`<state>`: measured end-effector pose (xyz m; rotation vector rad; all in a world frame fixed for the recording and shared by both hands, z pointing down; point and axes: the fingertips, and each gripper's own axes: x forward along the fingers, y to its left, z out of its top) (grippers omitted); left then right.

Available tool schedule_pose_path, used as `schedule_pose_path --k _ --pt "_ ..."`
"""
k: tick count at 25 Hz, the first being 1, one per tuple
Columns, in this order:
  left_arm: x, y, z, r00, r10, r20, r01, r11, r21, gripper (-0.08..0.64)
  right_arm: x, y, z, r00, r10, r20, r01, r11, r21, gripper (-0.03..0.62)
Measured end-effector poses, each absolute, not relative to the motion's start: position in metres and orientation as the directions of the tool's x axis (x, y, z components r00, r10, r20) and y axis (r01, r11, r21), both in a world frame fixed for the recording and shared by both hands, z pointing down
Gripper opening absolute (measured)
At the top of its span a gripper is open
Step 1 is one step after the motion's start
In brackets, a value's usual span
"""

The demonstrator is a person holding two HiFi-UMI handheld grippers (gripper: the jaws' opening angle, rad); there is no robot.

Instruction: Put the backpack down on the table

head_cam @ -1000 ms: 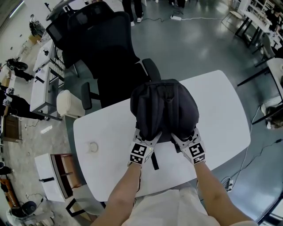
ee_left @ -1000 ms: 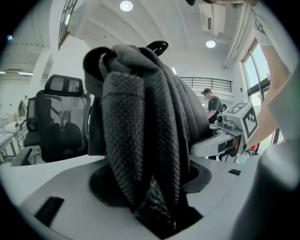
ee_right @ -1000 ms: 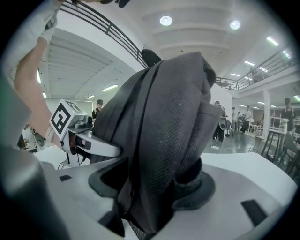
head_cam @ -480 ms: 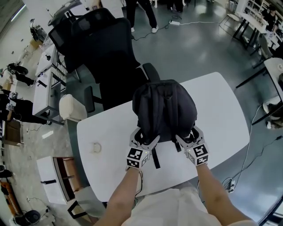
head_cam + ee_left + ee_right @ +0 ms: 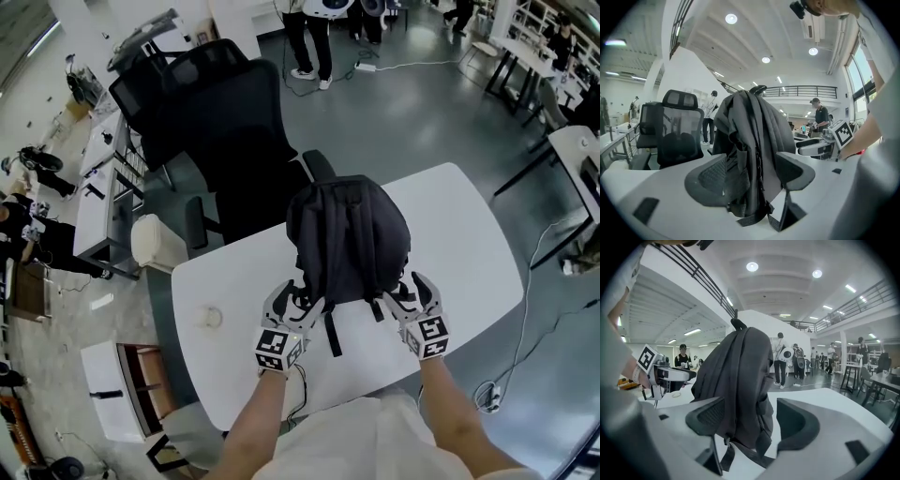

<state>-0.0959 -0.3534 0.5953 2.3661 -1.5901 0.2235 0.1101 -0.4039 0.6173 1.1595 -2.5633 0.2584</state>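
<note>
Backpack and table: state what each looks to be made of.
Backpack: dark grey woven fabric, probably nylon or polyester, with a matte finish. It sags in soft folds and trails webbing straps.
Table: smooth white top with a faint sheen, likely laminate or painted board. The look alone does not settle which.

Backpack [image 5: 349, 239] matt dark cloth; table [image 5: 469, 234] smooth white.

Black office chair [image 5: 225, 127] on glossy grey floor [image 5: 412, 112]

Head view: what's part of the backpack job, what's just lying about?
Job: dark grey fabric backpack, standing upright; white table under it.
Lying about: black mesh office chair; small pale ring on the table; white drawer cabinet.
</note>
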Motion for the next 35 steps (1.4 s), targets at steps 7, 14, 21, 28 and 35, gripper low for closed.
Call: schedule_pose_path --k 7,14,21,28,35 --pt "-0.112 -0.328 0.553 0.384 -0.900 0.206 -0.922 -0.362 0.136 0.234 0.106 -0.375 0.570 -0.633 -0.727 0.266 -0.758 0.652 -0.022 0.334" --pt "-0.117 -0.301 0.524 0.406 -0.899 0.166 -0.913 -0.390 0.119 0.169 0.093 -0.345 0.535 -0.651 -0.732 0.202 -0.746 0.666 0.006 0.255" --pt "-0.129 -0.277 0.497 0.399 -0.907 0.131 -0.917 -0.392 0.078 0.091 0.077 -0.315 0.509 -0.680 -0.716 0.160 -0.720 0.693 0.038 0.107" --pt "-0.138 -0.256 0.475 0.400 -0.910 0.106 -0.917 -0.398 0.039 0.086 0.074 -0.296 0.484 -0.679 -0.723 0.130 -0.723 0.689 0.054 0.031" --pt "-0.139 -0.247 0.465 0.406 -0.910 0.088 -0.914 -0.406 0.024 0.081 0.080 -0.293 0.470 -0.657 -0.745 0.114 -0.746 0.664 0.040 0.018"
